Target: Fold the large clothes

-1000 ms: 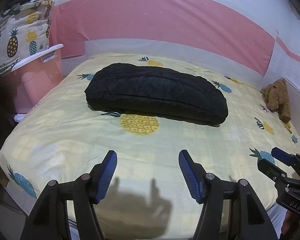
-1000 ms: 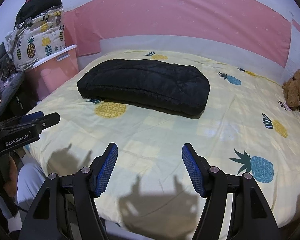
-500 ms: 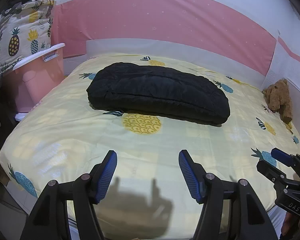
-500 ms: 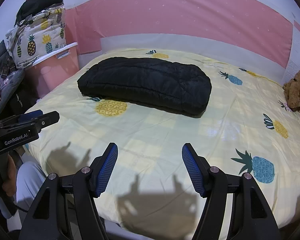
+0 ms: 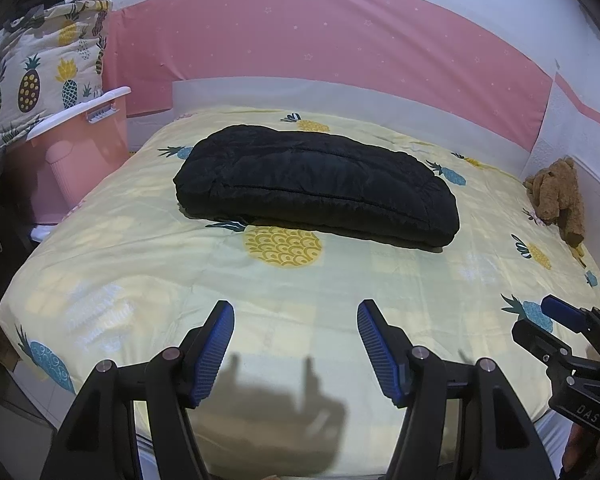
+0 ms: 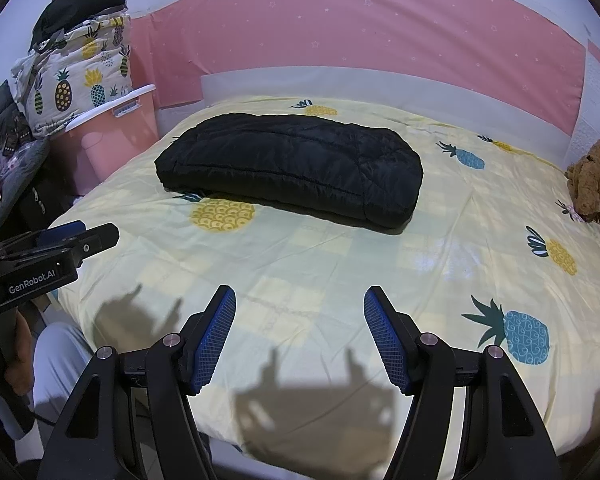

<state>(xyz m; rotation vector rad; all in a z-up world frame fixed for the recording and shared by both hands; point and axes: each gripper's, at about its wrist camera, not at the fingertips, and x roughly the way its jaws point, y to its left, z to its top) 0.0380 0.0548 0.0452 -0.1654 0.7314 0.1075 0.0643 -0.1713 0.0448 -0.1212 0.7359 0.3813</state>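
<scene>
1. Pink bin (image 5: 80, 152): beside the bed's left edge.
2. Left gripper (image 5: 296, 344): jaws spread, empty, above the near sheet (image 5: 140, 264).
3. Black padded garment (image 5: 316, 192): folded, lying mid-bed.
4. Right gripper (image 6: 300, 332): released, holding nothing.
5. Brown plush toy (image 6: 596, 184): far right.

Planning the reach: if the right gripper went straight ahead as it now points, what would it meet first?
Probably the bare pineapple-print bedsheet; beyond that, the folded black jacket. The right gripper is open; depth is unclear.

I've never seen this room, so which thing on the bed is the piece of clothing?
Start at the bed with its yellow pineapple-print sheet. Near its middle lies a black puffy garment, folded into a long bundle. It is the only black thing there; the brown plush toy sits at the right edge.
</scene>
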